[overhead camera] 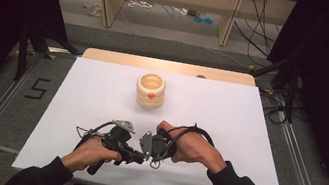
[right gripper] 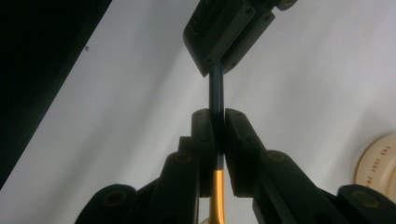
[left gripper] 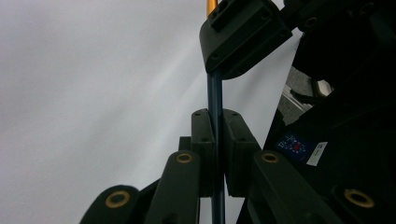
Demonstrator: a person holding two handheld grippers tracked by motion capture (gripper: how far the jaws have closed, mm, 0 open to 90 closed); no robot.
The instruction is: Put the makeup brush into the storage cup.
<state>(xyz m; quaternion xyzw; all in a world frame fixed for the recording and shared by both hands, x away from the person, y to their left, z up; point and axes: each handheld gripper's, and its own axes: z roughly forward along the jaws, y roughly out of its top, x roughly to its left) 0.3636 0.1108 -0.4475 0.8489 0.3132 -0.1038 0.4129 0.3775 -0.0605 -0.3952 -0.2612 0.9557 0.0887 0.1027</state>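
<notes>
A thin rod, dark blue (left gripper: 215,93) with an orange end (right gripper: 216,191), is clamped from both sides. In the left gripper view my left gripper (left gripper: 215,116) is shut on the blue shaft, and the right gripper's jaws grip the same rod farther up. In the right gripper view my right gripper (right gripper: 217,115) is shut on the rod where blue meets orange, with the left gripper's jaws holding it beyond. In the high view the left gripper (overhead camera: 136,157) and right gripper (overhead camera: 152,156) meet tip to tip near the table's front, each held in a hand.
A cream ribbed pot (overhead camera: 150,90) with an orange mark stands upright at the middle back of the white table (overhead camera: 229,118); its rim (right gripper: 379,161) shows in the right gripper view. Black drapes, rails and cables flank the table.
</notes>
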